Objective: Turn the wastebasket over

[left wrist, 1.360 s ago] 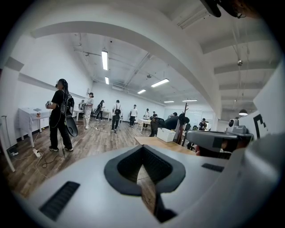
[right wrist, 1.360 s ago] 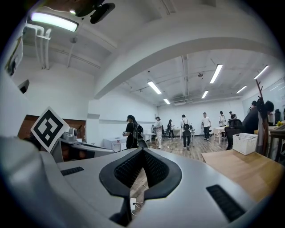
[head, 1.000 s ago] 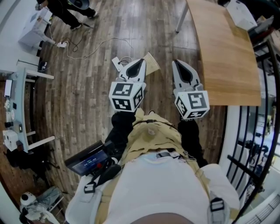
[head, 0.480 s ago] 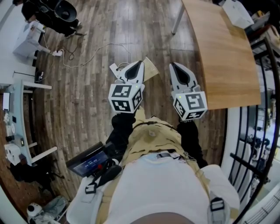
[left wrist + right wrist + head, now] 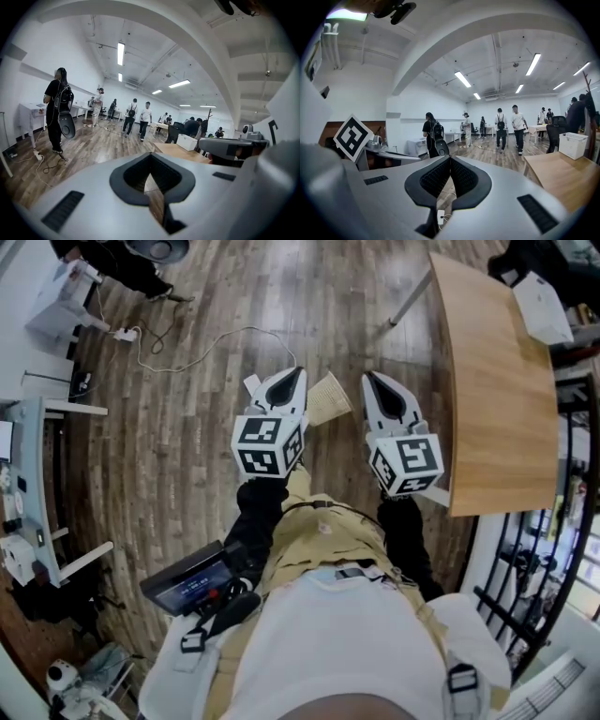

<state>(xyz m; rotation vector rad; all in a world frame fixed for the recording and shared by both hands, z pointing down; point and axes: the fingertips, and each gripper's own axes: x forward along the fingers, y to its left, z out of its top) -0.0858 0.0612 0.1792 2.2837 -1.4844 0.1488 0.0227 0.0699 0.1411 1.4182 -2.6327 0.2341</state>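
Observation:
A tan, woven-looking wastebasket [image 5: 330,396] lies on the wooden floor, seen in the head view between the two grippers; its left part is hidden behind the left gripper. My left gripper [image 5: 298,373] is held up above the floor, shut, with nothing between its jaws. My right gripper [image 5: 368,377] is beside it at the same height, also shut and empty. In the left gripper view the left gripper's [image 5: 150,172] jaws meet over a distant table. In the right gripper view the right gripper [image 5: 450,159] points across the open room. Neither touches the wastebasket.
A wooden table [image 5: 497,381] stands at the right with a white box [image 5: 542,307] on it. A cable and power strip [image 5: 187,354] lie on the floor at the left. A white desk [image 5: 28,437] is at the far left, a black railing [image 5: 525,587] at the right. Several people stand far off [image 5: 518,124].
The head view has swung, so the table sits farther right and the wastebasket shows more between the grippers. Both grippers hold about the same place and stay shut.

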